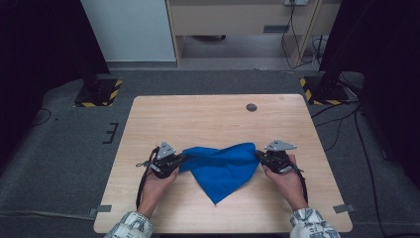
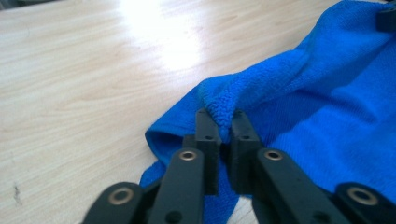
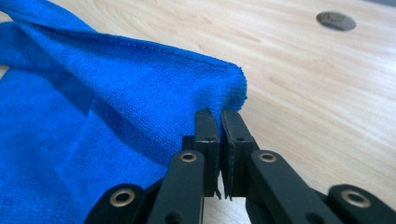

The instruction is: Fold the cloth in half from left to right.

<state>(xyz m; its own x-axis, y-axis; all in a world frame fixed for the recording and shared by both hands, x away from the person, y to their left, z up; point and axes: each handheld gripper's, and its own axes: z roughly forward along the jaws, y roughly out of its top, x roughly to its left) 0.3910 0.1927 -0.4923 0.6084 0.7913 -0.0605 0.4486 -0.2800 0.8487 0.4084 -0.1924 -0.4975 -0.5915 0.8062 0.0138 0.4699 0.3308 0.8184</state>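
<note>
Two tongs clamped on one blue cloth [image 1: 221, 168], at the near middle of the bench [image 1: 208, 116]. Left tongs [image 1: 179, 159] pinching the cloth's left corner, right tongs [image 1: 258, 154] pinching its right corner; jaws nearly together on a fold in both gripper views. Long axis running left to right between the tongs, top edge taut, the rest sagging to a point on the near side. Both hands equally close. High view giving that sagging point; right gripper view giving the round hole [image 3: 335, 20] in the bench beyond.
</note>
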